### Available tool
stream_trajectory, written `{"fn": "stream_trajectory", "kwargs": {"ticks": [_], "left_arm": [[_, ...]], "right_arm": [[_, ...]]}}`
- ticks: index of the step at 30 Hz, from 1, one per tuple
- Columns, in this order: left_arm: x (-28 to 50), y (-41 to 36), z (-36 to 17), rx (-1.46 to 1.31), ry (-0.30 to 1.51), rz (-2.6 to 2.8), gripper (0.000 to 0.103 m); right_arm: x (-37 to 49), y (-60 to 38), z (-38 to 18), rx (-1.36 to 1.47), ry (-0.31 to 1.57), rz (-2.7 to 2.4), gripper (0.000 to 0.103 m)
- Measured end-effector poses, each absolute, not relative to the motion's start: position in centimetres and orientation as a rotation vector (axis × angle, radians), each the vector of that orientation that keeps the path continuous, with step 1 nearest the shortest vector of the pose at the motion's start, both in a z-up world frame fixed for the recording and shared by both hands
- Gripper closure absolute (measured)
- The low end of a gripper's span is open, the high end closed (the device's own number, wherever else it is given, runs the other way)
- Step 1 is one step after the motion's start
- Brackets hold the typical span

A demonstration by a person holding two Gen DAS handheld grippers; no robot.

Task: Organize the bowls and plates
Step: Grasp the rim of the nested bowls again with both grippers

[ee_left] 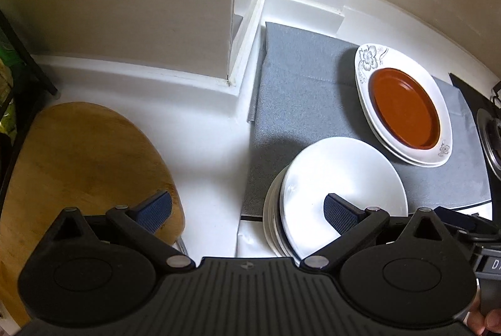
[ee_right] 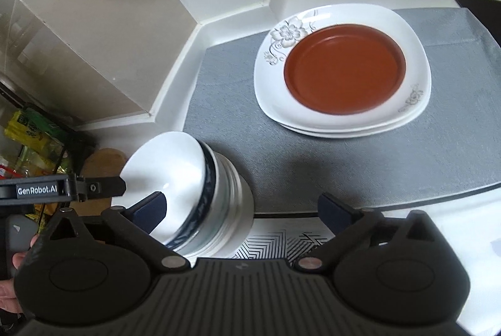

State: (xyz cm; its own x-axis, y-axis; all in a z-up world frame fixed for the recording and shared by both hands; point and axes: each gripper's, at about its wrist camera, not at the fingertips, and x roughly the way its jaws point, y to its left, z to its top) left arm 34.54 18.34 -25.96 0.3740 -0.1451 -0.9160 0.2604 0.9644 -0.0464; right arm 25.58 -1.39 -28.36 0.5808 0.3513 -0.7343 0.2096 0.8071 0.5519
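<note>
Grey mat (ee_right: 313, 167) on the counter (ee_left: 200, 116) carries stacked bowls (ee_right: 200, 195) and a brown dish (ee_right: 344, 68) on floral plates (ee_right: 344, 116); the left hand-held gripper (ee_left: 247, 210) and the right hand-held gripper (ee_right: 241, 210) gape wide, empty.

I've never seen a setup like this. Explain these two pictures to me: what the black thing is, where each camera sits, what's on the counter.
No robot here: a person holds a two-finger gripper in each hand, each carrying a forward-looking fisheye camera. One picture is from the left gripper, the other from the right gripper. Both are open and hold nothing. On the grey mat sits a stack of white bowls, and beside it a brown dish on flowered white plates. A wooden stool seat stands lower down, left of the counter.
</note>
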Motion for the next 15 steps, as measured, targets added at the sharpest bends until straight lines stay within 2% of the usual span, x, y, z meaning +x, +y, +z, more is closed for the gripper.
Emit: {"fn": "stream_trajectory", "kwargs": {"ticks": [6, 15], "left_arm": [[35.7, 18.1, -27.8, 0.074, 1.221, -0.300, 0.000], [38.0, 19.4, -33.2, -0.117, 1.422, -0.357, 0.001]], "right_arm": [[25.8, -1.1, -28.9, 0.648, 0.984, 0.088, 0.000], [27.0, -1.0, -30.7, 0.764, 1.020, 0.131, 0.000]]}}
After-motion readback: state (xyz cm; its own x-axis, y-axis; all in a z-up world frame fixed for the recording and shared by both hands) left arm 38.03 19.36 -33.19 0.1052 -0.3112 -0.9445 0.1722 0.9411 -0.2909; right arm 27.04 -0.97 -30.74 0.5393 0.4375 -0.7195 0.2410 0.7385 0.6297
